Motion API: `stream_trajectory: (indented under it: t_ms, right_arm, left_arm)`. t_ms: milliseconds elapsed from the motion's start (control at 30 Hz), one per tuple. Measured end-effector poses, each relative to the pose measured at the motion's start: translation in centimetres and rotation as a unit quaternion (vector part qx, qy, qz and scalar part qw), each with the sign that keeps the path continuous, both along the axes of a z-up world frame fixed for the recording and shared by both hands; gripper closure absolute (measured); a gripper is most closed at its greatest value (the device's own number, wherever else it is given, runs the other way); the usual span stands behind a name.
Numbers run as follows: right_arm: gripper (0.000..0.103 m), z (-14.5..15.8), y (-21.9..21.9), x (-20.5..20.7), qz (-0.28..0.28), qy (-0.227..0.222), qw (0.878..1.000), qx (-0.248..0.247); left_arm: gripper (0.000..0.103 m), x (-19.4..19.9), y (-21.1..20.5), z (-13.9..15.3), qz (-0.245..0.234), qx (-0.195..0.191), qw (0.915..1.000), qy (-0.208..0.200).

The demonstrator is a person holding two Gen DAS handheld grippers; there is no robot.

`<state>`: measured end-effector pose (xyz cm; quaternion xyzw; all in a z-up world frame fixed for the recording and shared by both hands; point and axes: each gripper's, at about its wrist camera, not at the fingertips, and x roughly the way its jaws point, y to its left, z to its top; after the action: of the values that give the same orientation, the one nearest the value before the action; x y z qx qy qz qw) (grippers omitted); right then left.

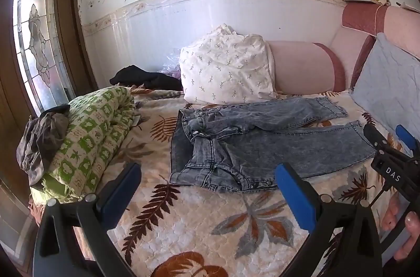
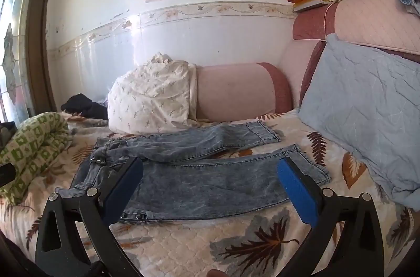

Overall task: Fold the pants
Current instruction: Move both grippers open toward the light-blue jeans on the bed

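The jeans [image 1: 262,143] lie spread mid-frame on the bed [image 1: 210,224], ready for folding, both hand-held grippers — left [image 1: 207,187], right [image 2: 210,185] — wide and empty.

White letters "DAS" on the right claw's [image 1: 391,143] black body.

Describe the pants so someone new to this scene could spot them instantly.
Start at the bed with the leaf-print quilt. In its middle, in front of the white sprigged pillow, lie the jeans, spread flat with waistband left and both legs running right. They are the only blue acid-washed denim on the quilt; the green checked blanket and black garment lie bunched at the left.
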<state>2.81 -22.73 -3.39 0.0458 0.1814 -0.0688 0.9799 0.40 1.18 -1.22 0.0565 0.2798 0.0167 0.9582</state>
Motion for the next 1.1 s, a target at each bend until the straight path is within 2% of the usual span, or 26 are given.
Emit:
stream_trajectory:
  t_ms: [200,367,500,567,700,833,1100]
  right_arm:
    - [0.000,-0.1,0.0,0.1,-0.003,0.002,1.000,-0.001]
    - [0.000,-0.2,-0.6,0.1,-0.005,0.009,1.000,-0.002]
    - [0.000,-0.1,-2.8,0.1,-0.030,0.013,0.999,0.007]
    - [0.000,-0.2,-4.7,0.0,-0.060,0.018,0.998,0.018]
    - [0.000,-0.9,-8.8,-0.4,-0.103,0.037,0.992,0.063]
    - [0.000,-1.8,-12.4,-1.2,-0.142,0.051,0.983,0.100]
    - [0.000,-4.0,-16.6,-1.6,-0.176,0.086,0.956,0.220]
  left_arm:
    - [0.000,0.4,0.2,-0.6,0.004,0.000,1.0000,0.004]
    - [0.000,1.5,1.7,-2.0,-0.004,-0.014,0.9996,0.026]
    - [0.000,2.2,4.7,-3.4,0.018,-0.034,0.9988,0.030]
    - [0.000,2.7,6.3,-4.0,0.037,-0.042,0.9978,0.036]
    - [0.000,3.7,9.3,-5.6,0.073,-0.059,0.9940,0.056]
    - [0.000,4.3,10.7,-6.9,0.093,-0.066,0.9911,0.069]
    - [0.000,4.7,12.5,-8.4,0.106,-0.066,0.9880,0.090]
